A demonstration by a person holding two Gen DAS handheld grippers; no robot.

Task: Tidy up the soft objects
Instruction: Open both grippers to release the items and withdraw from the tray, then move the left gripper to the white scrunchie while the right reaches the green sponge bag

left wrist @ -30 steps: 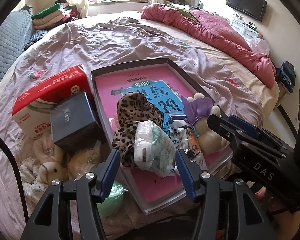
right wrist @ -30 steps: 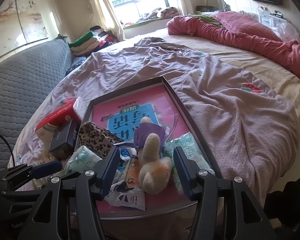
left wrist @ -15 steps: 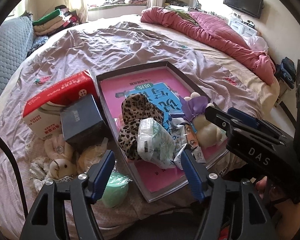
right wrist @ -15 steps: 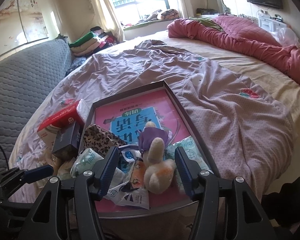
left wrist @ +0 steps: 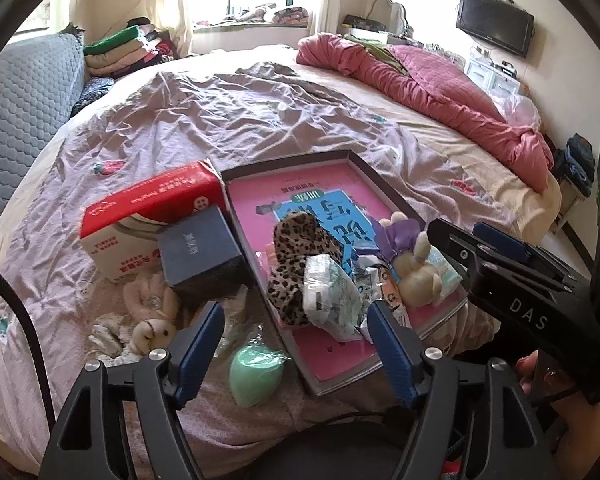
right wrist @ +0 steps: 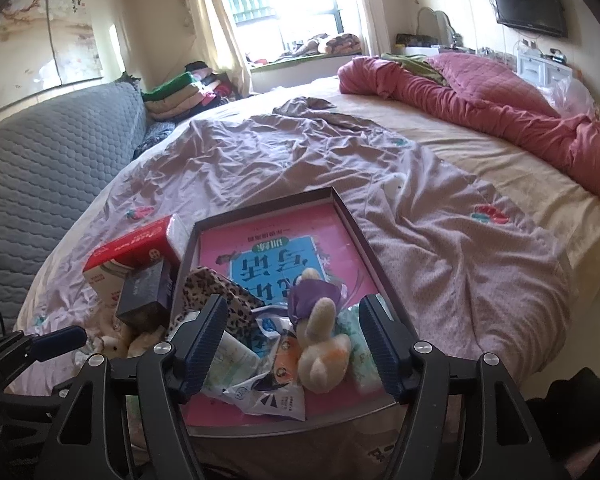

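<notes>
Left wrist view: two boxes (left wrist: 156,216) beside one tray (left wrist: 384,184); both grippers' (left wrist: 296,340) jaws gape, just widened, empty.

You see a wrinkled matt cloth bedsheet (left wrist: 236,120), a glossy pink paper book cover (left wrist: 320,192), a crinkly plastic packet (left wrist: 328,296), a fuzzy plush rabbit (right wrist: 320,352).

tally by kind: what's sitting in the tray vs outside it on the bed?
In the tray:
Plush toys: 1, the bunny
Leopard-print pouch: 1
Plastic packets: at least 3, overlapping

Outside, on the bed:
Boxes: 2, red-and-white box, dark box
Plush toys: 1, cream bunny
Green sponge: 1

Total: at least 9
</notes>
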